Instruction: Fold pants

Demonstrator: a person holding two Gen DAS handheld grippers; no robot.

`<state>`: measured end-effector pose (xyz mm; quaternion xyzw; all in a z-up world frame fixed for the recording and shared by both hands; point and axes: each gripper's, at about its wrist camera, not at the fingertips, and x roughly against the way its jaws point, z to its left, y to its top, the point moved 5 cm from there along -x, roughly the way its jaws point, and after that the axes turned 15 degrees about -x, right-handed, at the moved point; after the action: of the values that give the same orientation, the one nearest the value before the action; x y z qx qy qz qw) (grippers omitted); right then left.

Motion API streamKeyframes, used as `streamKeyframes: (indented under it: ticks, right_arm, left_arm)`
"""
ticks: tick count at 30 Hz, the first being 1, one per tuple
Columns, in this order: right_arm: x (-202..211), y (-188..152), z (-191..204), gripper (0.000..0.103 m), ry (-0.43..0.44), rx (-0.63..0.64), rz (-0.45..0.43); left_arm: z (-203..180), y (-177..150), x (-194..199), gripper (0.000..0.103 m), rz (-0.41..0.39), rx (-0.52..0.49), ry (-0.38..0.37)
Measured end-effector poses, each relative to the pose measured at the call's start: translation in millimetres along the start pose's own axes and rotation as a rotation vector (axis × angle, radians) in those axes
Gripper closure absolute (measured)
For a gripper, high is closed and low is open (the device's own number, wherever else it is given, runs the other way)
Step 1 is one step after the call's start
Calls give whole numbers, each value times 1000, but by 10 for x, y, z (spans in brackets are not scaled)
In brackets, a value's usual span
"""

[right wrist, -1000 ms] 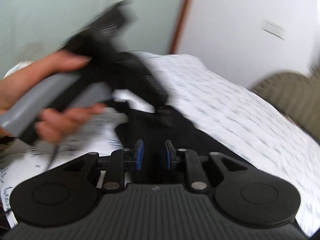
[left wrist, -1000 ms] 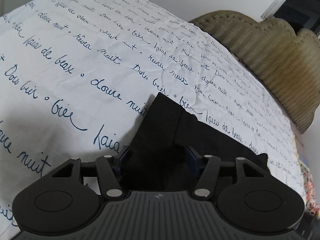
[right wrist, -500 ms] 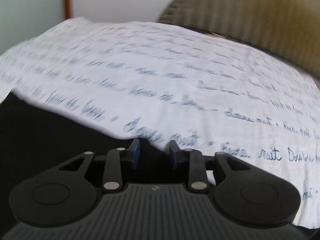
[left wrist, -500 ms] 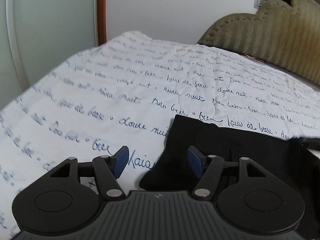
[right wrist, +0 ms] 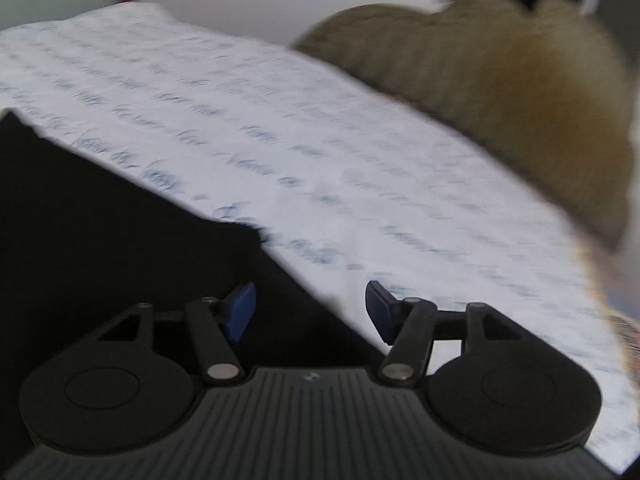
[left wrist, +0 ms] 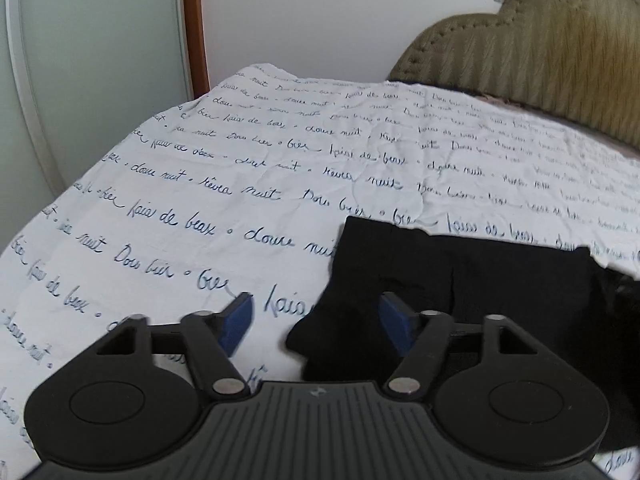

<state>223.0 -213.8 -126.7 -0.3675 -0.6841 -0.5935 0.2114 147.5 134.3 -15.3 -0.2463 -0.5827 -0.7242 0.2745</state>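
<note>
Black pants [left wrist: 460, 280] lie folded on a white bed sheet [left wrist: 200, 184] printed with blue handwriting. In the left wrist view my left gripper [left wrist: 316, 322] is open, its blue pads either side of the pants' near left corner, holding nothing. In the blurred right wrist view the pants [right wrist: 100, 232] fill the lower left. My right gripper [right wrist: 310, 312] is open over the pants' right edge, empty.
A tan padded headboard [left wrist: 540, 52] runs along the far right of the bed; it also shows in the right wrist view [right wrist: 500, 92]. A white wall and a pale door with a wooden frame [left wrist: 194, 28] stand beyond the bed's far left corner.
My right gripper has opened and let go of the pants. Both grippers swung round to face the headboard; the left one stayed open and has pulled back to the pants' corner.
</note>
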Motion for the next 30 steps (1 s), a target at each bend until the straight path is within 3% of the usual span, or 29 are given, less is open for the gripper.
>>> streamKeyframes:
  ticks: [1, 2, 3, 8, 10, 14, 17, 19, 23, 28, 29, 30]
  right_arm:
    - [154, 13, 27, 34, 7, -9, -47]
    - [339, 17, 80, 10, 35, -1, -97]
    - [552, 6, 175, 0, 65, 25, -151]
    - [1440, -309, 1069, 0, 222, 316, -353]
    - [1620, -490, 1454, 0, 293, 437, -377]
    - [1697, -746, 2011, 0, 312, 596, -419]
    - [1658, -785, 2241, 0, 341, 603, -376]
    - [1466, -755, 2322, 0, 294, 600, -342]
    - [1318, -775, 2342, 0, 176, 604, -363]
    - [1241, -785, 2372, 0, 170, 654, -374]
    - [1226, -776, 2394, 7, 186, 662, -382]
    - [1199, -770, 2435, 20, 205, 678, -391]
  left_arm:
    - [20, -17, 7, 20, 3, 2, -9]
    - [46, -35, 10, 20, 7, 12, -14]
    - [78, -47, 7, 20, 13, 23, -12]
    - [254, -35, -17, 20, 28, 65, 61]
    - [296, -34, -10, 20, 39, 49, 96]
    - [363, -63, 30, 20, 41, 15, 149]
    - [417, -93, 17, 20, 50, 23, 150]
    - [454, -110, -11, 20, 62, 43, 130]
    - [494, -130, -48, 20, 68, 61, 112]
    - [483, -116, -54, 20, 64, 61, 105]
    - [479, -113, -52, 20, 63, 62, 95]
    - [477, -110, -53, 20, 65, 69, 81]
